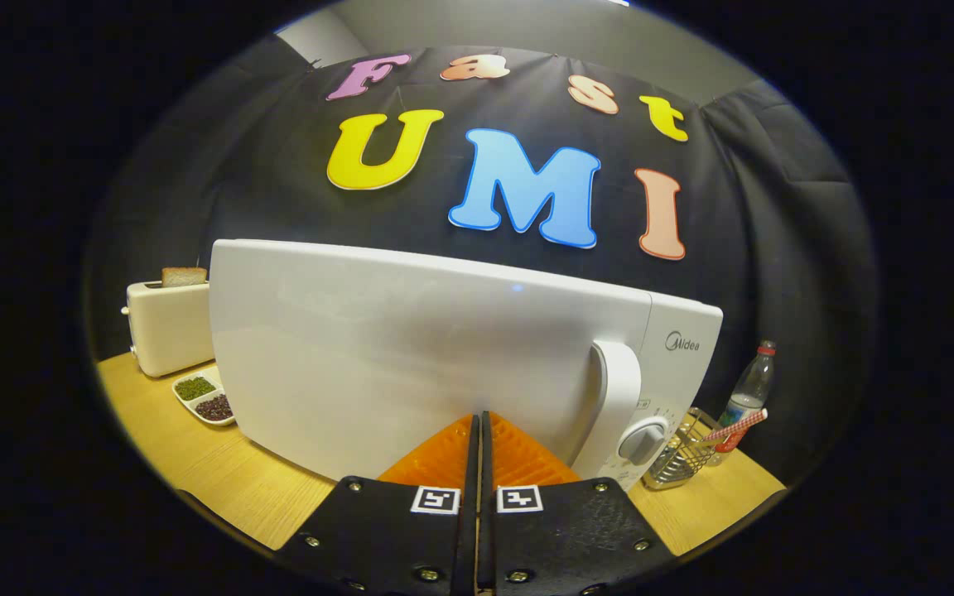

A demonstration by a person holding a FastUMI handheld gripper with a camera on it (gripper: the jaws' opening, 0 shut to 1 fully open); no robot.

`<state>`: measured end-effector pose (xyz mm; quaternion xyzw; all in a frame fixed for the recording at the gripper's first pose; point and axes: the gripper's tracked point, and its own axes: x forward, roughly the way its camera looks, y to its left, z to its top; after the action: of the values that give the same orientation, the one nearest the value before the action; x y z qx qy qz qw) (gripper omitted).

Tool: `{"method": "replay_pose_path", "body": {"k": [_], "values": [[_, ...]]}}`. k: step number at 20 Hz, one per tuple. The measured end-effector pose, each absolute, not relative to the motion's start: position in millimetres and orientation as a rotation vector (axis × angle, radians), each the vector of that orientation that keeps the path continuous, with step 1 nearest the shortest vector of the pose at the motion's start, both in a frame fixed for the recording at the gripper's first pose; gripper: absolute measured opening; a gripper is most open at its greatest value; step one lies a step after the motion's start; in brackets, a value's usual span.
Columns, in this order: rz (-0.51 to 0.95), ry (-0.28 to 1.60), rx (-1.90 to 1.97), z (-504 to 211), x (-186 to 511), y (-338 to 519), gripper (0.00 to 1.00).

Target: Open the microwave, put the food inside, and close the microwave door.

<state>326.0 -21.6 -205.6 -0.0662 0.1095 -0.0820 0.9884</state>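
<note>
1. The microwave (pixel 444 348) stands on the wooden table (pixel 195 463) with its broad white door facing the camera. The door looks flush with the body, so it reads as closed.

2. The gripper (pixel 479 426) points at the lower middle of that door. Its 2 fingers lie pressed together with just a thin seam between them, and nothing is held. The fingertips sit very near the door face; whether they touch it cannot be told.

3. Whether this is the approach before opening or the push that closes the door cannot be settled from this moment alone. No food is seen between the fingers, and the interior is hidden behind the door.

4. If opening is the step in hand, the next move calls for shifting toward the door handle (pixel 619 397), spreading the fingers enough to hook or clasp it, then pulling outward in an arc.

5. The microwave's long axis runs side to side along the table, and its front points toward the gripper. The handle's long axis is vertical, beside the control panel and its dial (pixel 643 440), so the hinge is judged to be on the far edge, nearest the toaster (pixel 169 327).

6. A divided dish (pixel 205 399) of food lies on the table just beside the microwave, in front of the toaster.
</note>
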Motion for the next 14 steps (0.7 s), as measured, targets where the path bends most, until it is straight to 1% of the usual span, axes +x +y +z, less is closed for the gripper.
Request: {"method": "replay_pose_path", "body": {"k": [4, 7, 11, 14], "values": [[-0.123, 0.159, -0.087, -173.0, 271.2, -17.2, 0.02], [-0.076, 0.142, -0.037, -153.3, 216.8, -11.4, 0.02], [-0.064, 0.109, -0.033, -123.1, 145.5, -16.1, 0.02], [-0.014, 0.089, 0.006, -91.7, 91.2, -9.2, 0.02]]}}
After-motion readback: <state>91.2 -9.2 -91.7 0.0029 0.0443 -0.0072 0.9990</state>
